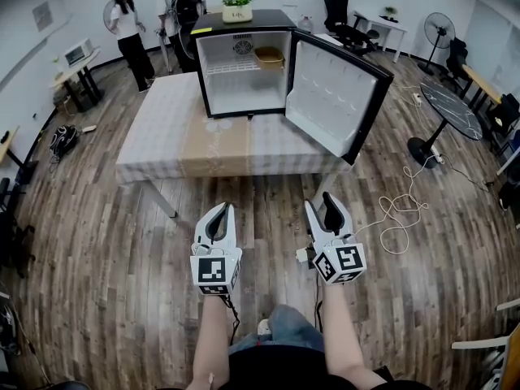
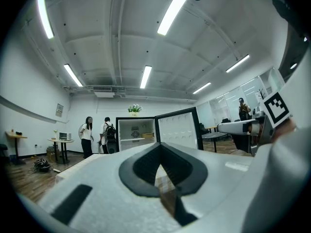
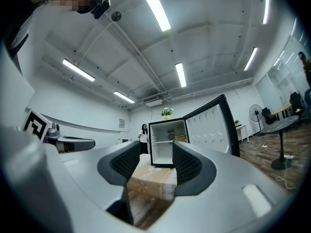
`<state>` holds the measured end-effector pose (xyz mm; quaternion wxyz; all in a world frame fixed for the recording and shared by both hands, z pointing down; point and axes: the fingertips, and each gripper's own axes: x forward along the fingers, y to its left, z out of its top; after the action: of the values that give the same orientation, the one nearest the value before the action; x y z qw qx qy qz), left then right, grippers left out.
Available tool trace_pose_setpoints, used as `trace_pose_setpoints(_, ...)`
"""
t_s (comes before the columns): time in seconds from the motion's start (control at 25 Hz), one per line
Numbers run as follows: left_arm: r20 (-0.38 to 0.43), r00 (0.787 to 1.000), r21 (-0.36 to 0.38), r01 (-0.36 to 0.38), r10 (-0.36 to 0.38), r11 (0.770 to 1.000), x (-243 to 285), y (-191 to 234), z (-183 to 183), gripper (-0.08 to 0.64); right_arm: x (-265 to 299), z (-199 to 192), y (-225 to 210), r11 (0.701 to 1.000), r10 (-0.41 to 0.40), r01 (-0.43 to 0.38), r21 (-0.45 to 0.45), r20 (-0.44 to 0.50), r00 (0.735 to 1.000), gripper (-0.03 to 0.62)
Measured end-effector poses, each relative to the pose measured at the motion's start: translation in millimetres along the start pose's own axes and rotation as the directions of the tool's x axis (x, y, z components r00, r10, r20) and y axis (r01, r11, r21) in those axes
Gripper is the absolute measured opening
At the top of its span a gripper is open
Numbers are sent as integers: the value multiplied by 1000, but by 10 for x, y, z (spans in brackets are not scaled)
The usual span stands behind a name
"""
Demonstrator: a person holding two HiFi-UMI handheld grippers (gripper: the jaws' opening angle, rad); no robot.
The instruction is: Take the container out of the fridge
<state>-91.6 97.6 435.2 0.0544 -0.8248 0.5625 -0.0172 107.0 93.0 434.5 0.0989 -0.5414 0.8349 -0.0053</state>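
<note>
Two grippers are held low, well short of the table (image 1: 203, 149). The left gripper (image 1: 221, 208) has its jaws together, the right gripper (image 1: 321, 204) has them apart, and neither holds anything. One container (image 1: 269, 56) sits on the top shelf of the one fridge (image 1: 244, 92), whose door (image 1: 329, 96) is swung wide. The head view shows two people (image 1: 128, 31) at the back; the right gripper view catches just one.

Bright, even light comes from ceiling strip lamps (image 2: 171, 12), glaring white near twelve o'clock in both gripper views. Fisheye distortion bends the edges; corners go black.
</note>
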Motion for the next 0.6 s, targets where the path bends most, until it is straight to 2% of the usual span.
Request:
trace_pose_setpoints(0.28, 1, 1000, 0, -6, 6, 1000, 203, 170, -59, 5, 309, -72, -64, 1000, 6, -6, -3, -5, 1000, 218)
trace_pose_setpoints(0.6, 17, 999, 19, -44, 43, 999, 774, 519, -119, 5, 1050, -132, -303, 999, 44, -44, -18, 20, 999, 219)
